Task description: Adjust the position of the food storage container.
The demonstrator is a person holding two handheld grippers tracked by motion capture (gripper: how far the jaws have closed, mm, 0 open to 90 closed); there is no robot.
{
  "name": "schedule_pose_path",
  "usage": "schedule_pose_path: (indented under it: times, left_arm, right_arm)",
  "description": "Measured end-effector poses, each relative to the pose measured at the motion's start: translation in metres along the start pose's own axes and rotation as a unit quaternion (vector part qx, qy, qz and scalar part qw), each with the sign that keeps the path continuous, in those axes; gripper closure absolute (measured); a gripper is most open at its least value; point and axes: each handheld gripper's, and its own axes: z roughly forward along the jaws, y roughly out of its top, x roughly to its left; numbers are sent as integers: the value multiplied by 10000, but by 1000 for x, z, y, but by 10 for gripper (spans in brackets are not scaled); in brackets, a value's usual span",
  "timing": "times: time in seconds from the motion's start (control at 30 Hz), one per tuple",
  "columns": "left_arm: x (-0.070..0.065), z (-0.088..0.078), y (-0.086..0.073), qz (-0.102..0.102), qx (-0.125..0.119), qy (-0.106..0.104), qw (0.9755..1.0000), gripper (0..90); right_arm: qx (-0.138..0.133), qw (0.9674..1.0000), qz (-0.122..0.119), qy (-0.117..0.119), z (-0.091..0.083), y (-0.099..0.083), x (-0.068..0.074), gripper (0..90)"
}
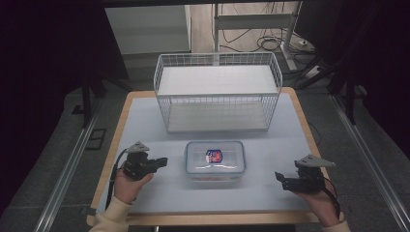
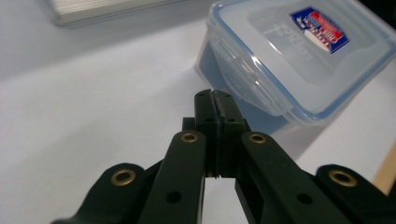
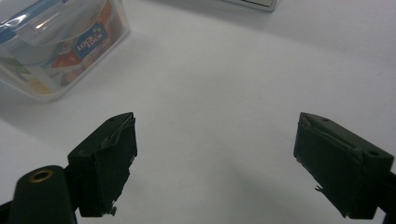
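Lying flat on the white table [image 1: 145, 121] in front of the wire basket [image 1: 217, 92], the lidded plastic container [image 1: 215, 160] is kept between both tools, probably for easy access. Its long axis is directed left to right, lid upward. The left gripper [image 2: 214, 95] is pressed together near its side clasp, while the right gripper [image 3: 215, 154] is held spread, with nothing inside.

The lidded plastic box [image 3: 56, 46] is cut off by the right gripper view's edge

The blue label [image 3: 95, 43] on the clear container's [image 3: 56, 51] side seems to read "LOCK & LOCK".
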Motion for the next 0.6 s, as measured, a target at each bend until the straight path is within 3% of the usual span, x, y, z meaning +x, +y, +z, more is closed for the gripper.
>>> schedule_pose_path:
  times: [0.17,0.37,0.43,0.5,0.6]
  left_arm:
    - [8,-8,-7,-134,-63,-19,9999,898]
    - [5,-5,-7,-142,-29,2,9999,848]
    - [3,-3,-7,-214,-6,149,9997,767]
    - [2,-2,-6,-283,-27,187,9994,573]
    - [3,-1,-4,-469,-32,-31,9989,384]
  right_arm:
    - [-6,10000,9,38,0,0,0,134]
    - [-24,9999,33,161,1,-1,0,134]
    - [-64,9997,84,223,0,0,0,134]
    - [-127,9993,143,315,0,0,-1,129]
    - [-238,9986,262,384,0,0,0,124]
